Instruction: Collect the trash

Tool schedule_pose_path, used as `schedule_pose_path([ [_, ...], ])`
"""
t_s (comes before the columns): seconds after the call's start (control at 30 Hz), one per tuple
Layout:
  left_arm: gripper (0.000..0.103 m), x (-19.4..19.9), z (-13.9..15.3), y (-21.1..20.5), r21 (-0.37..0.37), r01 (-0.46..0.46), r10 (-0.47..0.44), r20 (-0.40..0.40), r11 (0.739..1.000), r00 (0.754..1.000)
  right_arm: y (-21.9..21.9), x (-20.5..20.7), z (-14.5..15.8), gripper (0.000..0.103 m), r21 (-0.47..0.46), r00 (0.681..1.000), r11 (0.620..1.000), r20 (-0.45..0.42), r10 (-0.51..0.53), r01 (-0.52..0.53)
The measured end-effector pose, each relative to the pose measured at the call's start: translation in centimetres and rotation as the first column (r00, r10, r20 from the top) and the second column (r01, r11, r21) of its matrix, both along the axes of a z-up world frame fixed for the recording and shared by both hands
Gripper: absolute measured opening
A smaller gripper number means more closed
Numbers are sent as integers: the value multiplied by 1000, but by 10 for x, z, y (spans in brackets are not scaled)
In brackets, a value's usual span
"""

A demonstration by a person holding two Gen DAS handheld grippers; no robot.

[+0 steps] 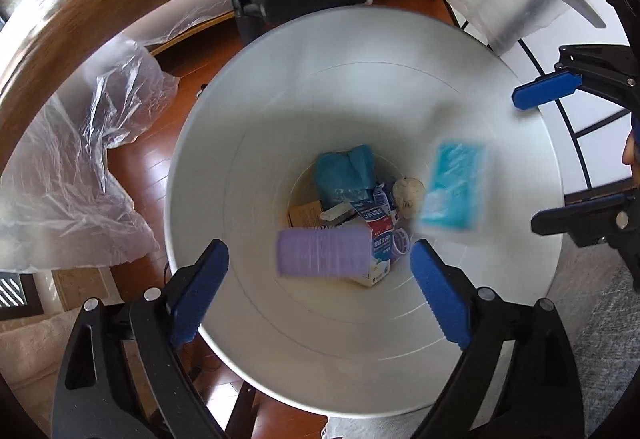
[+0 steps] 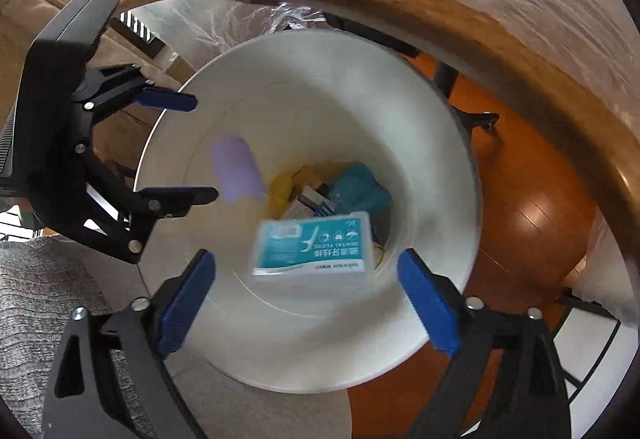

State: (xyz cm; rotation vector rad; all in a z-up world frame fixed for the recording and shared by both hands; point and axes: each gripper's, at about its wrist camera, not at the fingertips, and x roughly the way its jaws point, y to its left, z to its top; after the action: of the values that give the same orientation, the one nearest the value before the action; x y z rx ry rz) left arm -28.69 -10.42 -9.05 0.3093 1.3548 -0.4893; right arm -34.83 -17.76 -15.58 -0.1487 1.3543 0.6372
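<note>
- Left wrist view: left gripper (image 1: 320, 287) gapes wide, empty; lilac roller (image 1: 324, 253) blurred over white bin (image 1: 248, 339).
- Right gripper (image 2: 306, 299) wide, empty; floss box (image 2: 312, 249) likewise inside.
- Judged: both pieces binned; earlier trash lies at bottom.

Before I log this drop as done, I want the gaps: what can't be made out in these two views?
- Purple ribbed item: motion-blurred in both views; what it is stays unclear.
- Floss box: label readable in the right wrist view, smeared in the left.
- Trash at the bin bottom: partly covered by both falling items, small print unreadable.
- Tabletop: cut off by the upper edge.
</note>
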Motion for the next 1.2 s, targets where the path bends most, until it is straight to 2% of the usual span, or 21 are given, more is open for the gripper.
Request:
schedule_pose_path([
  [0.1, 93, -1, 23, 9, -28, -28, 28, 10, 999, 1000, -8, 1, 17, 92, 22, 1000, 999, 15, -24, 23],
  [0.2, 94, 0, 82, 18, -142, -25, 37, 89, 990, 995, -20, -2, 63, 92, 75, 994, 997, 107, -14, 6],
  [0.27, 95, 10, 126, 25, -230, -30, 72, 176, 973, 982, -29, 4, 98, 93, 131, 982, 991, 185, -35, 11],
  [0.3, 102, 18, 144, 29, -259, -44, 104, 224, 965, 969, -35, 11, 114, 99, 156, 971, 987, 230, -68, 32],
  [0.37, 102, 42, 171, 39, -288, -105, 202, 334, 952, 920, -49, 33, 136, 99, 168, 932, 978, 320, -169, 119],
  [0.4, 102, 57, 177, 43, -294, -135, 243, 370, 946, 897, -59, 50, 142, 99, 164, 902, 969, 363, -234, 186],
  [0.47, 102, 95, 176, 52, -254, -226, 317, 415, 940, 853, -78, 88, 143, 99, 115, 848, 942, 412, -333, 314],
  [0.53, 102, 133, 167, 62, -225, -294, 366, 442, 929, 819, -98, 121, 137, 99, 88, 798, 915, 462, -387, 393],
  [0.6, 102, 167, 153, 69, -193, -346, 396, 453, 918, 798, -117, 152, 123, 99, 53, 765, 887, 484, -425, 459],
  [0.73, 102, 227, 124, 75, -128, -406, 422, 403, 905, 812, -157, 204, 101, 99, 33, 724, 829, 469, -506, 558],
  [0.9, 102, 257, 108, 81, -106, -447, 452, 374, 888, 810, -187, 239, 83, 99, 52, 678, 778, 457, -576, 626],
  [1.07, 102, 269, 99, 93, -138, -481, 496, 361, 866, 790, -212, 260, 74, 99, 51, 656, 754, 457, -601, 655],
  [1.2, 102, 268, 99, 95, -145, -478, 496, 368, 866, 786, -211, 262, 72, 99, 20, 667, 760, 465, -582, 649],
])
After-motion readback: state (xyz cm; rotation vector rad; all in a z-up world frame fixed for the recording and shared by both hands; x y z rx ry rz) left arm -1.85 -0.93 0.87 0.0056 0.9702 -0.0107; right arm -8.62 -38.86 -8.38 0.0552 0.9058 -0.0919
